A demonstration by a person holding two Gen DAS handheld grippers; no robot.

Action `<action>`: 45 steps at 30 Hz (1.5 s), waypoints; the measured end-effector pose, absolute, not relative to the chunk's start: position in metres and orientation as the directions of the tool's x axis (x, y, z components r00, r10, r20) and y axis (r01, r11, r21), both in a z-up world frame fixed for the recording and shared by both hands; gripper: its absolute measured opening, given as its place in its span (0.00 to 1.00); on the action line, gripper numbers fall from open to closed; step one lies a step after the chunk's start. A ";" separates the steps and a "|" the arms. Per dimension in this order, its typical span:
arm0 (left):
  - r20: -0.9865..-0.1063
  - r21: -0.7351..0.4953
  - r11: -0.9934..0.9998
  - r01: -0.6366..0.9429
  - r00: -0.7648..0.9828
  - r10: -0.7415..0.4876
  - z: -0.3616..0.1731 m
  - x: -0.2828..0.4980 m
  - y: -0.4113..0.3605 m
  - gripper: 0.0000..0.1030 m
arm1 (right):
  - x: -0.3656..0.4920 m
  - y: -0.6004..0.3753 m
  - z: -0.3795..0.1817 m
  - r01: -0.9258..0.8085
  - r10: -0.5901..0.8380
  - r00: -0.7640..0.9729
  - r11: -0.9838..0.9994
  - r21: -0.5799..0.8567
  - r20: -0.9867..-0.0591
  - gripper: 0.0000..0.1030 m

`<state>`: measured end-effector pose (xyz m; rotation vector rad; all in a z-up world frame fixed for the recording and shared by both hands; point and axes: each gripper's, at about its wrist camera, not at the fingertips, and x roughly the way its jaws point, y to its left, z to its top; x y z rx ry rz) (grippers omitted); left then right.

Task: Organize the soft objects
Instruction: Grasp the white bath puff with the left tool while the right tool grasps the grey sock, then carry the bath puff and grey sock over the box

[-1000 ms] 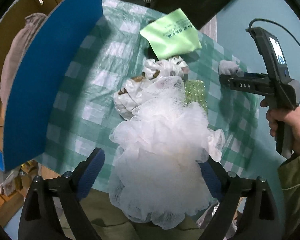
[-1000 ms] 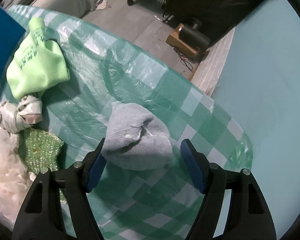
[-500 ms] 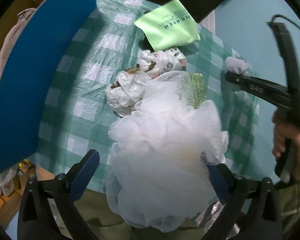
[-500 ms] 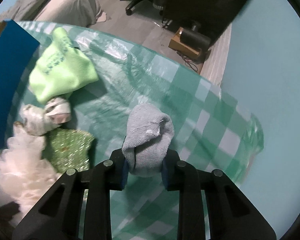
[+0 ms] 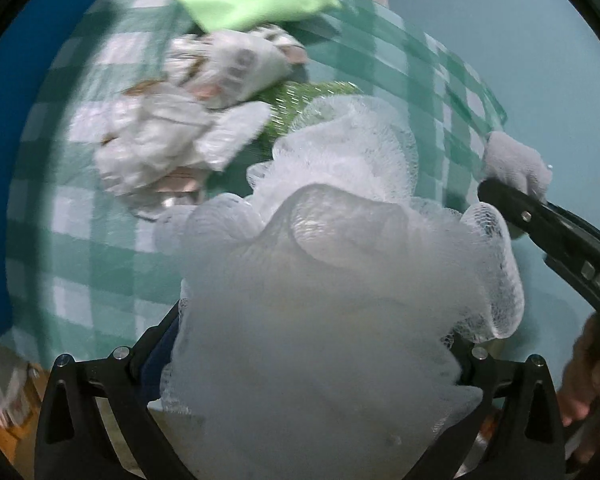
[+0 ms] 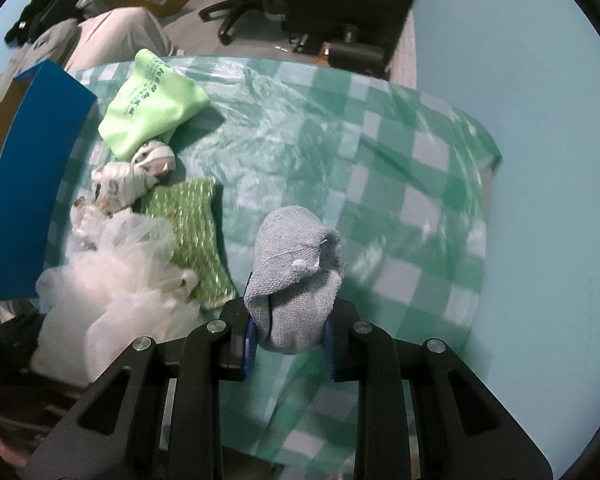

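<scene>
A white mesh bath pouf (image 5: 340, 260) fills the gap between the wide-apart fingers of my left gripper (image 5: 312, 344) and hides its pads. I see no squeeze on it. The pouf (image 6: 112, 280) also lies at the table's left edge in the right wrist view. My right gripper (image 6: 288, 328) is shut on a grey knitted sock (image 6: 296, 264), held above the green checked tablecloth (image 6: 400, 200). From the left wrist, that sock (image 5: 516, 160) pokes out of the right gripper (image 5: 496, 188) at the right.
Beyond the pouf lie a sparkly green sponge (image 6: 192, 220), crumpled white plastic bags (image 6: 132, 172) and a lime green cloth bag (image 6: 148, 104). A blue cardboard box flap (image 6: 32, 168) stands along the left. An office chair (image 6: 236, 12) is on the floor behind. A hand (image 5: 592, 360) shows at the right.
The right gripper closed on the grey sock and lifted it off the cloth. The left gripper came down over the pouf, which now fills most of its view.
</scene>
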<state>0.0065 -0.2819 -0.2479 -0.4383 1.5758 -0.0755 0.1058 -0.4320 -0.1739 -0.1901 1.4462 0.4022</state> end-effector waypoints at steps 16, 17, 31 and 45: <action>-0.958 -0.283 0.958 0.046 0.033 -0.285 -0.212 0.008 -0.304 0.51 | 0.061 -0.456 -0.160 -0.273 0.183 0.087 0.950 0.154 -0.979 0.23; -0.961 -0.273 0.960 0.060 0.039 -0.275 -0.208 0.007 -0.301 0.50 | 0.060 -0.456 -0.158 -0.271 0.187 0.089 0.950 0.157 -0.978 0.23; -0.963 -0.174 0.964 0.203 0.168 -0.209 -0.139 -0.013 -0.272 0.44 | 0.051 -0.454 -0.127 -0.235 0.251 0.127 0.948 0.217 -0.960 0.23; -0.951 -0.133 0.978 0.163 0.257 -0.172 -0.101 -0.015 -0.228 0.42 | 0.053 -0.421 -0.092 -0.284 0.293 0.168 0.929 0.239 -0.941 0.23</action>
